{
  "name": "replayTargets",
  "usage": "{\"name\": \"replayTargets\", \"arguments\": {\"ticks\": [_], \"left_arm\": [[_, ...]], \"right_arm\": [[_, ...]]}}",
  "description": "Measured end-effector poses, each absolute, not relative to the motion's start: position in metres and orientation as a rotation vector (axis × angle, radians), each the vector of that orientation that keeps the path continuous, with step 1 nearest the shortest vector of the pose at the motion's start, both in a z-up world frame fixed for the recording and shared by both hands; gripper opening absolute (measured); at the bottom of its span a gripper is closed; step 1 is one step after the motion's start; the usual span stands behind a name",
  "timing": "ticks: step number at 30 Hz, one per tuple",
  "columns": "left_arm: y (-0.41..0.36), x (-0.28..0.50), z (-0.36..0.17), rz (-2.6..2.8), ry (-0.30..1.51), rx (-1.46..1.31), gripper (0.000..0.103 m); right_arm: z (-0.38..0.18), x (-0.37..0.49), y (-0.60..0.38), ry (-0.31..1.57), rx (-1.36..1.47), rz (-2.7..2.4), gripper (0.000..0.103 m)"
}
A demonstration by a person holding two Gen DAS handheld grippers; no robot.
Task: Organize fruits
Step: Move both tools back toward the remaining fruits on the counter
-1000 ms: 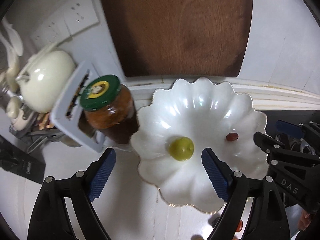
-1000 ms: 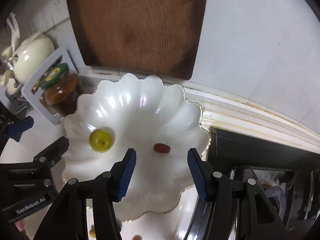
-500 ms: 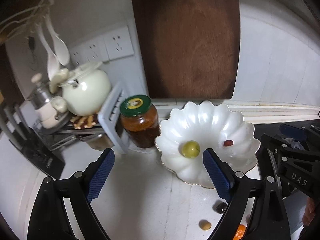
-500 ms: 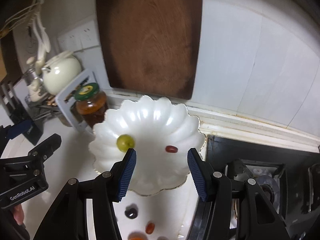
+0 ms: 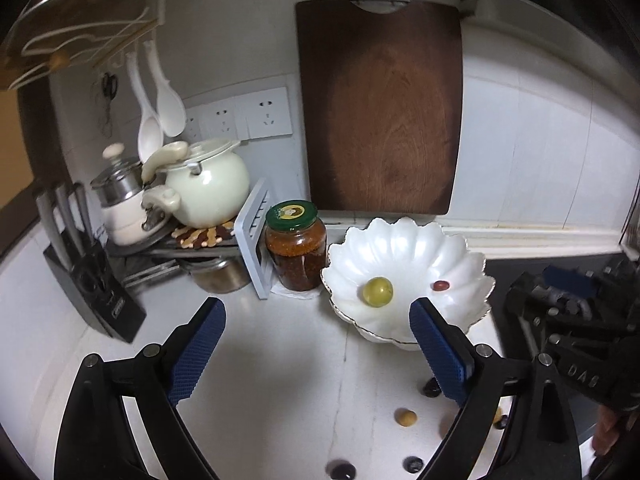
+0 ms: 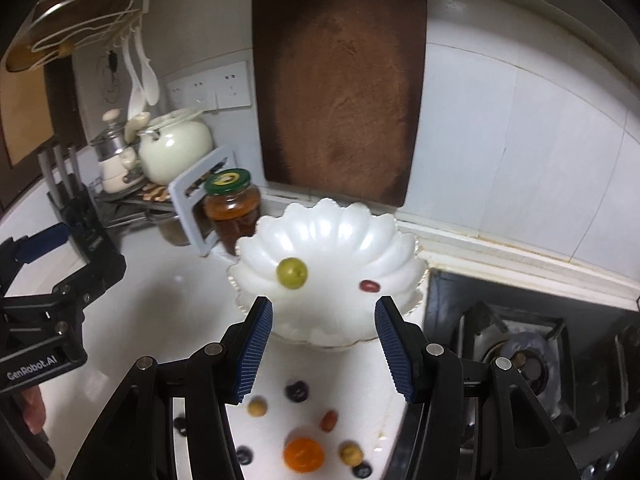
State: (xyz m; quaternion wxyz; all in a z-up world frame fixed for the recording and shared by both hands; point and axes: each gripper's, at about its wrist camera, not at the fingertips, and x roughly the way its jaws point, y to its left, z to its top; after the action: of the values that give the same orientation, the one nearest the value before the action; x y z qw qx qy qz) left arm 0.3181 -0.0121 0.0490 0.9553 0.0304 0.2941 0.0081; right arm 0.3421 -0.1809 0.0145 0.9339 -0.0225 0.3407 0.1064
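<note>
Both tools, left tool (image 5: pixel 316 346) and right tool (image 6: pixel 324 350), spread and empty: center one over the orange fruit (image 6: pixel 303 454), pinch gently, carry to the bowl (image 6: pixel 320 224).

- White scalloped bowl (image 6: pixel 328 236) with a thin gold rim
- Green fruit (image 6: pixel 292 273)
- Dark red fruit (image 6: pixel 369 286)
- Orange fruit (image 6: pixel 303 454)
- Green-lidded jar (image 5: pixel 296 250)
- Brown cutting board (image 5: pixel 380 108)
- Blue ribbed pads (image 5: pixel 198 346)
</note>
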Motion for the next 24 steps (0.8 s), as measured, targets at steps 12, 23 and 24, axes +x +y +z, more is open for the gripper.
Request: {"name": "replayTargets", "arguments": {"ticks": [12, 23, 24], "left_arm": [[-0.005, 0.266, 0.050, 0.036, 0.537, 0.077, 0.097], [-0.001, 0.239, 0.022, 0.032, 0.554, 0.073, 0.097], [-0.001, 0.237, 0.019, 0.032, 0.555, 0.073, 0.097]], "right_arm": [[0.015, 0.297, -0.177, 0.614, -0.039, 0.232, 0.055], [-0.002, 0.272, -0.176, 0.594, -0.090, 0.196, 0.055], [-0.004, 0.271, -0.176, 0.595, -0.091, 0.198, 0.055]]}}
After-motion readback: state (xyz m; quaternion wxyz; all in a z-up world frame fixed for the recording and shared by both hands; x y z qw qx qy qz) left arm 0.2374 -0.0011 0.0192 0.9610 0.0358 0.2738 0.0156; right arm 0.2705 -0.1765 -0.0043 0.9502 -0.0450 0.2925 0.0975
